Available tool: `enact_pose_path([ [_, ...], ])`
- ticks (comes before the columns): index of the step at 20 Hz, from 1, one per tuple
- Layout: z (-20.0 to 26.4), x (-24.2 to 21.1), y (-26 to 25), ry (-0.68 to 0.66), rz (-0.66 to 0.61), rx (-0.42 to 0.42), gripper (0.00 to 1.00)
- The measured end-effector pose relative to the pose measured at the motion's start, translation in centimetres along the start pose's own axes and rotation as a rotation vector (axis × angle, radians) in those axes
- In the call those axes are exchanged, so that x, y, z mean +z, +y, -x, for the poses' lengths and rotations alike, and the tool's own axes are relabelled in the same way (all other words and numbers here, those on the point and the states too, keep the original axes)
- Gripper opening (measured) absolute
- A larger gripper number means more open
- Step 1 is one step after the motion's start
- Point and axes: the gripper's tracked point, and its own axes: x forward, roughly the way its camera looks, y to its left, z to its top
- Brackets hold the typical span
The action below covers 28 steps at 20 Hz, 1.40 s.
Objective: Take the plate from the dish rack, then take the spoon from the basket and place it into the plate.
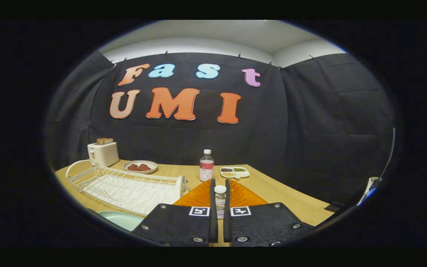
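Left of your tool [219,207], the white wire dish rack [124,187] lies empty on the wooden table [284,193]. The pale green plate [122,218], smooth and round, sits on the table just nearer than the rack, so the first step looks done. Your tool's fingers stand narrow, nearly together, with a slim white-knobbed object [220,190], probably the spoon, upright in the gap; contact on both sides cannot be told. Just ahead lies the ribbed orange basket [202,196]. Beyond stands a clear plastic bottle [206,165]. Left to do: carry the spoon left into the plate.
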Motion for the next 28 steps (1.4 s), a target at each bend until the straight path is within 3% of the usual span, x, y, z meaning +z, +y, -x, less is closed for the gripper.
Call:
enact_pose_path([
  [13,8.5,2.5,3.3,-0.024,-0.033,0.133,0.06],
  [19,12.2,1.6,6.6,0.003,-0.069,0.255,0.06],
  [28,15.0,-0.6,10.6,0.049,-0.088,0.358,0.06],
])
